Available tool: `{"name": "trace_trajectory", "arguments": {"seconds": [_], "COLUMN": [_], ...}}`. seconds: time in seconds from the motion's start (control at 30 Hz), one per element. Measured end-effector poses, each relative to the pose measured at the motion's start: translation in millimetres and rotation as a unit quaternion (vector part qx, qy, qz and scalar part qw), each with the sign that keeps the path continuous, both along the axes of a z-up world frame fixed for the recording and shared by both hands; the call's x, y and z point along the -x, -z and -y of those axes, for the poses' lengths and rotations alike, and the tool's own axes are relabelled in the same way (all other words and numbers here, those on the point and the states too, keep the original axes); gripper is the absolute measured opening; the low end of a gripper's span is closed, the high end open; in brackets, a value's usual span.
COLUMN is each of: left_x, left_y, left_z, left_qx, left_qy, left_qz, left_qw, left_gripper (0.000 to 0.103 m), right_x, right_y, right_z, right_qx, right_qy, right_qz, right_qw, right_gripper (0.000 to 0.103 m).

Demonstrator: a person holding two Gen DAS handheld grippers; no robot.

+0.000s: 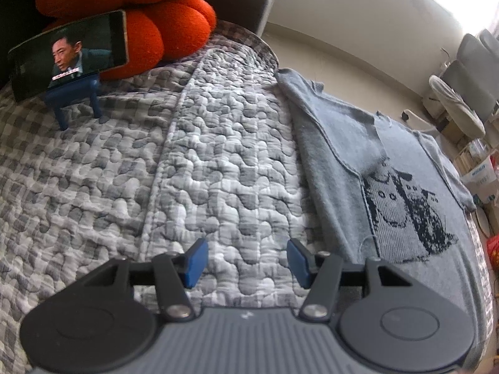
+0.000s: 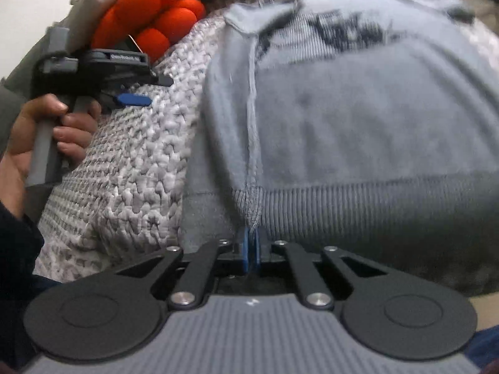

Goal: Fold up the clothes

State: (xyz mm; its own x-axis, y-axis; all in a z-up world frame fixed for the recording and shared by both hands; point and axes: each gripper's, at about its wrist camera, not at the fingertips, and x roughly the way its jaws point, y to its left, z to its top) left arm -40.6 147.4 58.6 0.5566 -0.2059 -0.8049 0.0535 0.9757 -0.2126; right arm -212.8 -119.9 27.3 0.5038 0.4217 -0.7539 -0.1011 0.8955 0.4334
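Right gripper (image 2: pixel 250 249) pinched on the near ribbed hem of the grey sweater (image 2: pixel 358 118), apparently at a side seam, though blurred. Next: lift and carry far, over the printed front. Left gripper (image 1: pixel 244 263) spread, empty, over the quilt (image 1: pixel 109 187). Phone (image 1: pixel 71 53) and orange cushion (image 1: pixel 174 25) far left, clear.

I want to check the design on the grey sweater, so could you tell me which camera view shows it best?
The left wrist view: the cartoon print on the grey sweater is sharp and unobstructed there. In the right wrist view it is only a blurred dark patch at the garment's far end.
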Motion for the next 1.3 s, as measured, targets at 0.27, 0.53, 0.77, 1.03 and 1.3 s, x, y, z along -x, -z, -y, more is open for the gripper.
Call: {"name": "trace_trajectory", "arguments": {"seconds": [0.27,0.53,0.77,1.03,1.3], "left_x": [-0.4,-2.2,-2.7,-2.2,1.2], "left_y": [1.5,2.4,1.6,1.0,3.9], "left_z": [0.8,9.2,12.2,26.4,37.8], "left_qx": [-0.007,-0.027,-0.041,-0.058,-0.066], "left_qy": [-0.001,0.007,0.016,0.038,0.058], "left_qz": [0.000,0.004,0.009,0.015,0.017], "left_qw": [1.0000,0.9996,0.9990,0.9975,0.9960], "left_gripper": [0.058,0.059,0.059,0.059,0.060], "right_x": [-9.7,-146.3,-216.7,-219.0,-219.4], "right_y": [-17.2,-45.2,-10.3,-14.6,-10.4], "right_z": [10.0,24.9,-9.1,-5.5,1.0], "right_qx": [0.018,-0.024,0.044,0.087,0.074], "right_qy": [-0.044,-0.065,-0.100,-0.085,-0.078], "right_qz": [0.019,0.054,0.059,0.087,0.086], "right_qw": [0.999,0.996,0.992,0.989,0.990], "right_gripper": [0.013,0.040,0.022,0.003,0.003]}}
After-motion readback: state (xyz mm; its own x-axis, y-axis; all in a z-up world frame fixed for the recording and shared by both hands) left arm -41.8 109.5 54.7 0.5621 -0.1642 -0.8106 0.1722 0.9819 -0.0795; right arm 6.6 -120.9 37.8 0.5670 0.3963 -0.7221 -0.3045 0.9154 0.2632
